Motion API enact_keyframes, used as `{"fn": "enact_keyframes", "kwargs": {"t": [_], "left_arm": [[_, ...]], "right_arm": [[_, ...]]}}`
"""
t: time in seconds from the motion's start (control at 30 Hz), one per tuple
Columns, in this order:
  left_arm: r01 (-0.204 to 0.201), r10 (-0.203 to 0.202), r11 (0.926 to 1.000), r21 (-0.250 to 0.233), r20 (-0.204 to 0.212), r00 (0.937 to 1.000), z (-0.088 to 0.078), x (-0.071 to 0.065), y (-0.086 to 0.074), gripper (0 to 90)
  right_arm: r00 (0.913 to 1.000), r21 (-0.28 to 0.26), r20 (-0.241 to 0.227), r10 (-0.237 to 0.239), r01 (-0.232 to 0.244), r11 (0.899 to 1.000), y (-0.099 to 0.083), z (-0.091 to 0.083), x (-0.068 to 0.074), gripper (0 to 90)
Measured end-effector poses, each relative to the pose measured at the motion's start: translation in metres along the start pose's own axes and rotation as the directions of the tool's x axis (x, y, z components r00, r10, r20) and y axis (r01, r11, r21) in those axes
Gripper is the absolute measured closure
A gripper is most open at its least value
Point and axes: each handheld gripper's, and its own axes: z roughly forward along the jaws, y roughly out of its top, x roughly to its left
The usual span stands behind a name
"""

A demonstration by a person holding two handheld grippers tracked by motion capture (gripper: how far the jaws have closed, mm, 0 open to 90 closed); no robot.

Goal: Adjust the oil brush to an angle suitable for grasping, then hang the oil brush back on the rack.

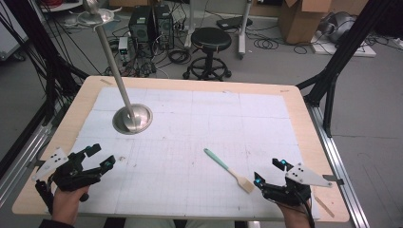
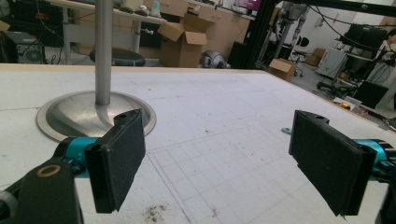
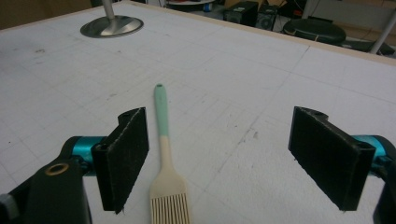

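Note:
A pastry brush [image 1: 229, 170] with a mint-green handle and cream bristle head lies flat on the white gridded mat [image 1: 190, 118], bristles toward the person. My right gripper [image 1: 269, 172] is held open just right of the bristle end, nothing between its jaws. In the right gripper view the brush [image 3: 164, 154] lies close beside the left pad [image 3: 123, 156], handle pointing away. My left gripper [image 1: 102, 154] is open and empty near the table's front left. In its own view the pads [image 2: 116, 161] stand wide apart above bare mat, facing the metal stand's base [image 2: 77, 114].
A metal stand with a round base [image 1: 133, 118] and a long tilted pole [image 1: 110, 57] sits at the mat's back left. Beyond the wooden table edge [image 1: 190, 83] are a black stool [image 1: 210, 40], computer towers, cables and cardboard boxes on the floor.

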Motion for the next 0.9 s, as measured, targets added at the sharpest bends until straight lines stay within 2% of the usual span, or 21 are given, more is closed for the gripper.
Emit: {"fn": "enact_keyframes", "kwargs": {"t": [0.2,0.57,0.77,0.9], "left_arm": [[0.004,-0.004,1.0000,-0.001,-0.002,1.0000,-0.003,0.001,-0.001,18.9],[-0.009,0.009,1.0000,0.001,0.009,0.9999,-0.001,-0.003,0.000,18.9],[-0.017,0.017,0.9998,0.009,0.013,0.9998,0.002,-0.006,-0.001,18.9],[-0.010,0.010,0.9999,0.010,0.010,0.9999,0.002,-0.004,-0.001,18.9]], "right_arm": [[1.0000,0.025,-0.008,0.003,-0.002,1.000,0.001,0.007,0.000,18.7],[0.9992,0.069,-0.025,-0.032,0.034,0.997,0.004,0.020,0.004,19.0],[0.9974,0.103,-0.052,-0.049,0.054,0.993,0.005,0.029,0.008,22.6],[0.9942,0.136,-0.089,-0.060,0.071,0.988,0.011,0.044,0.010,23.2]]}}
